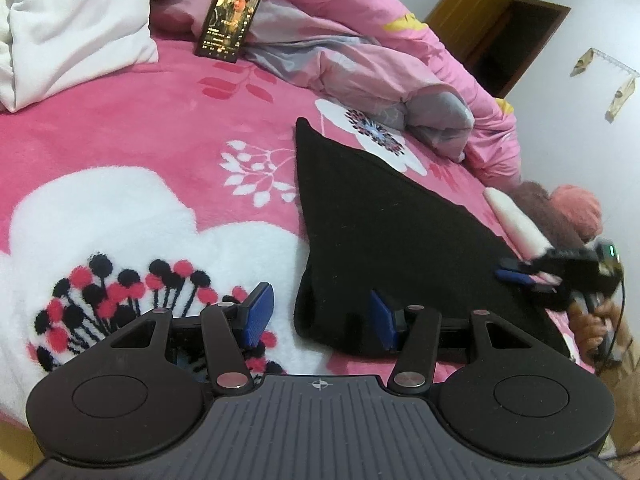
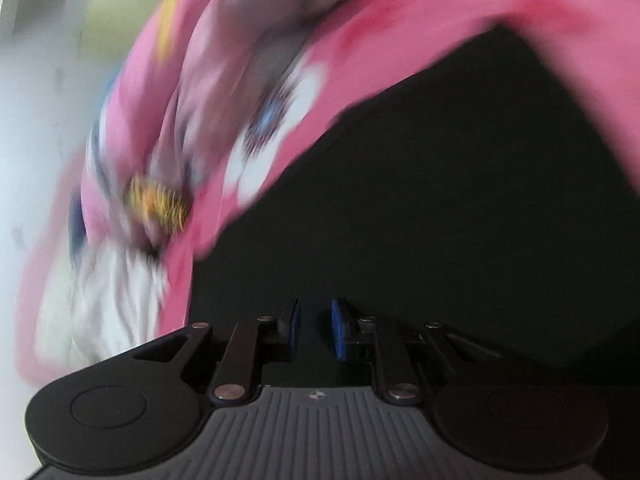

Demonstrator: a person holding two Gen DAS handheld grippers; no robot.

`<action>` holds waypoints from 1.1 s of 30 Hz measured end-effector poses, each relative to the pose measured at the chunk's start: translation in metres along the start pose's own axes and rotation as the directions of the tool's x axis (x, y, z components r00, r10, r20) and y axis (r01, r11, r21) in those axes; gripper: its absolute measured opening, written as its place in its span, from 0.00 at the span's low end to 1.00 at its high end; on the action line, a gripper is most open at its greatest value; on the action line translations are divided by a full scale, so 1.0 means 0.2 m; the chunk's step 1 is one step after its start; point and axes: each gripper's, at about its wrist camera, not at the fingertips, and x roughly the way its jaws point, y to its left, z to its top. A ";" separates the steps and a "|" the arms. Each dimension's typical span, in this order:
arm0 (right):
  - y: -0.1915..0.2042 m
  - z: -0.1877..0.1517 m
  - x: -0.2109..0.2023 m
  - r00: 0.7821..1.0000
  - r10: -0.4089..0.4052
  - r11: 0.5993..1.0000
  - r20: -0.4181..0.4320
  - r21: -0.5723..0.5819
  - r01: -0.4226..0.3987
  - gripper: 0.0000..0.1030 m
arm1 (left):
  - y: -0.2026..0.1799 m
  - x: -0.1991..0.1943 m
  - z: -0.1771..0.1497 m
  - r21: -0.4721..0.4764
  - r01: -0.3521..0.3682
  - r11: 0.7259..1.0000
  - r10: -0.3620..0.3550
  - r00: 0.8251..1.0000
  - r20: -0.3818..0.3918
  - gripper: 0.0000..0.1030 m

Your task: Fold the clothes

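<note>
A black garment [image 1: 380,220] lies flat on the pink flowered blanket [image 1: 160,120], tapering to a point at its far end. My left gripper [image 1: 320,318] is open over its near left corner. One blue pad [image 1: 260,312] is over the blanket and the other is over the cloth, neither pressing. My right gripper [image 1: 520,276], held by a hand [image 1: 592,320], hovers blurred at the garment's right edge. In the right wrist view the garment [image 2: 440,200] fills the dark area beneath the right gripper [image 2: 316,328]. Its jaws stand a narrow gap apart with nothing seen between them.
A lit phone [image 1: 231,12] leans against a rumpled pink quilt [image 1: 360,40] at the back, beside a white pillow [image 1: 72,20]. A white roll [image 1: 516,220] and pinkish-brown clothes [image 1: 568,204] lie at the bed's right edge. A doorway [image 1: 500,32] opens beyond.
</note>
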 end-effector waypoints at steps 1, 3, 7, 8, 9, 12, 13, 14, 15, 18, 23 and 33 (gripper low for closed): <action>-0.11 0.02 -0.10 0.998 0.014 0.998 0.065 0.058 -0.018 0.17 | 0.00 0.00 0.00 0.002 -0.002 1.000 0.002 1.000 -0.001 0.51; -0.31 0.10 -0.29 0.980 -0.002 0.986 0.197 0.163 -0.031 0.16 | -0.01 0.00 0.00 0.008 -0.010 1.000 0.010 1.000 -0.005 0.51; -0.47 0.17 -0.56 0.932 -0.062 0.966 0.358 0.256 -0.033 0.18 | -0.06 -0.01 0.01 0.052 -0.062 0.997 0.063 0.998 -0.002 0.51; -0.46 0.18 -0.59 0.925 -0.056 0.968 0.375 0.248 -0.042 0.18 | -0.08 -0.02 0.02 0.067 -0.082 0.994 0.081 0.997 0.007 0.51; -0.42 0.20 -0.59 0.929 -0.017 0.972 0.370 0.223 -0.071 0.19 | -0.10 -0.03 0.03 0.082 -0.097 0.992 0.096 0.995 0.017 0.51; -0.27 0.27 -0.45 0.955 0.070 0.984 0.289 0.135 -0.113 0.19 | -0.16 -0.04 0.08 0.124 -0.113 0.986 0.108 0.993 0.042 0.52; -0.22 0.30 -0.38 0.965 0.091 0.987 0.247 0.110 -0.121 0.19 | -0.19 -0.04 0.10 0.139 -0.113 0.984 0.108 0.993 0.046 0.52; -0.19 0.33 -0.31 0.974 0.104 0.988 0.203 0.095 -0.125 0.19 | -0.22 -0.01 0.12 0.157 -0.109 0.981 0.104 0.994 0.042 0.52; -0.15 0.36 -0.22 0.981 0.107 0.989 0.162 0.082 -0.122 0.19 | -0.25 0.02 0.14 0.174 -0.106 0.979 0.101 0.994 0.036 0.52; -0.12 0.46 -0.02 0.993 0.069 0.995 0.096 0.061 -0.076 0.19 | -0.32 0.16 0.14 0.215 -0.101 0.971 0.105 0.994 -0.008 0.52; -0.34 0.65 -0.06 0.965 -0.098 0.989 0.244 0.129 0.068 0.08 | -0.35 0.27 0.10 0.249 -0.107 0.962 0.122 0.991 -0.046 0.52; -0.39 0.31 -0.50 0.946 0.039 0.973 0.322 0.204 -0.109 0.15 | -0.35 0.26 0.09 0.239 -0.115 0.964 0.129 0.991 -0.043 0.52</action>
